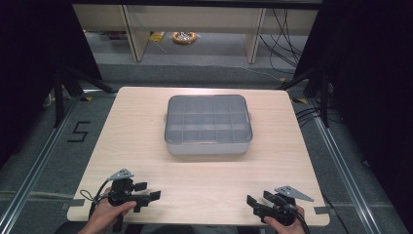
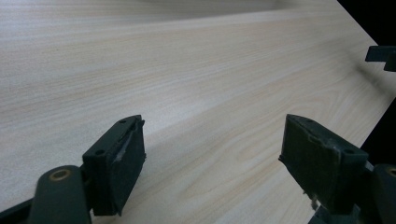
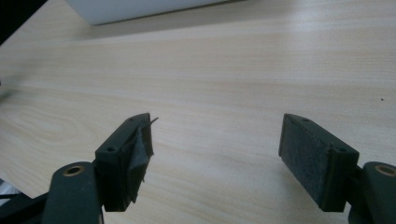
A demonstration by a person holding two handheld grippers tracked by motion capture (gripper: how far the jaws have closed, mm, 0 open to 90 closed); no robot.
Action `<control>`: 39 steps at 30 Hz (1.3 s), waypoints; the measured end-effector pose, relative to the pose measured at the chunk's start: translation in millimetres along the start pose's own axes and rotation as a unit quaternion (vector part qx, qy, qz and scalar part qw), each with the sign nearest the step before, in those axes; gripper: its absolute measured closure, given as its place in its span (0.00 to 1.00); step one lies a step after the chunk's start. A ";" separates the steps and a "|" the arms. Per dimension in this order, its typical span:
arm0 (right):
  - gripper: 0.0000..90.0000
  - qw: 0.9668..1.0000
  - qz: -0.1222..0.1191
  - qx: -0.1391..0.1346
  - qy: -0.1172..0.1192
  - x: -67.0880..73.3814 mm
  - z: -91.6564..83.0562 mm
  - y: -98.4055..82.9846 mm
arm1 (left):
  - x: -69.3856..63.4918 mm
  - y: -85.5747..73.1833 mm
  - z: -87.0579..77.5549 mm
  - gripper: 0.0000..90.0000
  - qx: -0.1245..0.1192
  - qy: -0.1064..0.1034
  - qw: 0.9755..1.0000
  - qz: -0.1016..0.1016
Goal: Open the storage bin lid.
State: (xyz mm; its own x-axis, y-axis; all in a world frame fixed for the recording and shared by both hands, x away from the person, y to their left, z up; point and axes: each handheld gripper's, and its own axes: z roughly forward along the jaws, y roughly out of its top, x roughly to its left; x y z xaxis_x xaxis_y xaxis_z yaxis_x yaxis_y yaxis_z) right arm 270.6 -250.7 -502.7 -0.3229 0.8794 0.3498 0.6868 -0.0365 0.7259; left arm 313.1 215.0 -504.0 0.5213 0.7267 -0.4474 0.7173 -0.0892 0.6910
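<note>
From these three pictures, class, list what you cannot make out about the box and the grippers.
- Box, high view: the frosted lid blurs whatever its compartments hold.
- Box, right gripper view: cut off by the top edge, one white corner left.
- Right gripper, left gripper view: cut off by the right edge.
- Left gripper, high view: the hand hides its grip.

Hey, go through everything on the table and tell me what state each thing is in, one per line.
Compartment box: lid shut, flat on the table, untouched.
Left gripper: open, nothing between its jaws, near the table's front edge.
Right gripper: open, nothing between its jaws, near the front edge.
</note>
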 end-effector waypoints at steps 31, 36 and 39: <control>0.28 0.995 0.067 -0.059 0.045 -21.3 12.8 72.4 | 19.1 44.3 9.6 0.24 -0.032 -0.013 0.998 -0.047; 0.28 0.994 0.066 -0.073 0.044 -23.9 17.0 91.3 | 22.9 56.4 11.3 0.24 -0.044 -0.009 0.998 -0.051; 0.28 0.994 0.073 -0.072 0.042 -24.9 19.6 97.8 | 23.8 62.6 14.4 0.24 -0.052 -0.006 0.997 -0.049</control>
State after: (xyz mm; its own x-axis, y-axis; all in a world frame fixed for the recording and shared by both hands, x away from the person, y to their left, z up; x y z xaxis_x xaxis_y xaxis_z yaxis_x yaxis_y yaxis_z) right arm 358.6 -266.8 -452.0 -0.2838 0.8176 0.5010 0.6314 -0.2339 0.7393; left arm 377.1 216.9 -479.7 0.4568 0.7203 -0.5220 0.7139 0.0532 0.6982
